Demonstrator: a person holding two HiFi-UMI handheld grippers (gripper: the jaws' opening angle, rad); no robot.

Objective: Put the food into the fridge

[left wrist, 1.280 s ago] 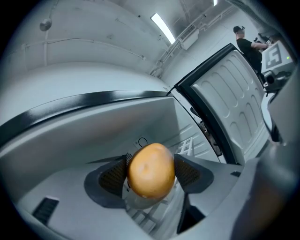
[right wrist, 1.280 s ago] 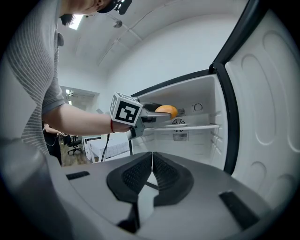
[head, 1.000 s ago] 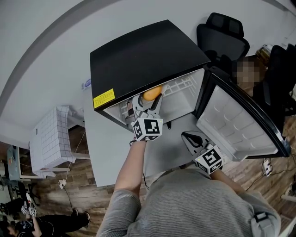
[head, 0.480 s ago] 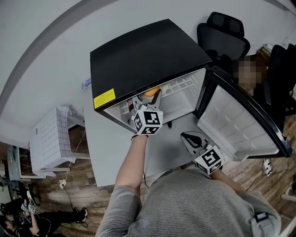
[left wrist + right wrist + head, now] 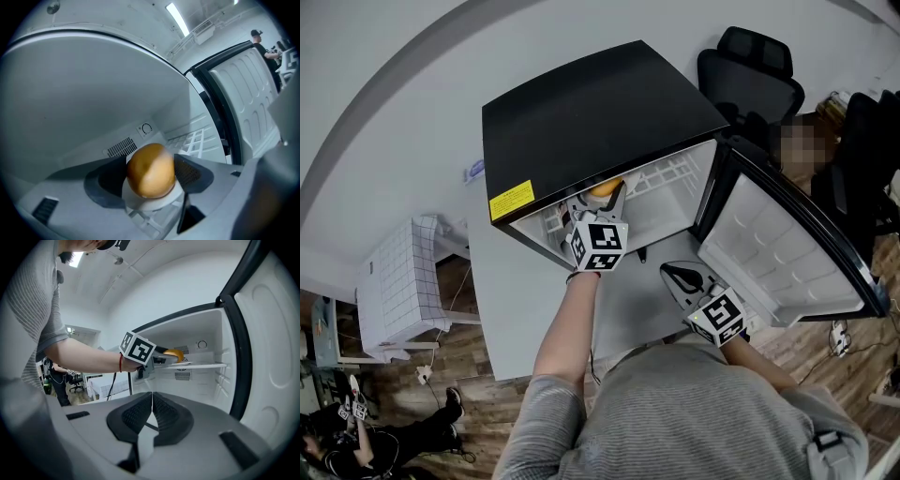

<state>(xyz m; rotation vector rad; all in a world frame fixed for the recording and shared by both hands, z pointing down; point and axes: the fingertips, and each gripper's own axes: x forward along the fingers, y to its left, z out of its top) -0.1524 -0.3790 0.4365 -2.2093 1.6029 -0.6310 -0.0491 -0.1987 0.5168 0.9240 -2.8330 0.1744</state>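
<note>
Open fridge [image 5: 598, 112], its door [image 5: 780, 251] swung wide. Inside the fridge, just above its white shelf [image 5: 211, 365], the left gripper [image 5: 606, 198] clamps the round, orange-brown food [image 5: 151, 169] between both jaws; release looks the likely next step. The right gripper [image 5: 151, 414], jaws together and empty, hangs outside the fridge's front, farther from the shelf.

A grey table [image 5: 520, 309] runs from centre toward 7 o'clock; a black office chair [image 5: 752, 75] stands at 1 o'clock, a second dark chair [image 5: 867, 159] at 3 o'clock by the edge; at 9 o'clock, a small stand under a checked cloth [image 5: 398, 286]; wood floor [image 5: 459, 398] beneath; a person in dark clothes [image 5: 384, 450] at 8 o'clock in the corner; white wall [image 5: 394, 84] from 10 to 12.
</note>
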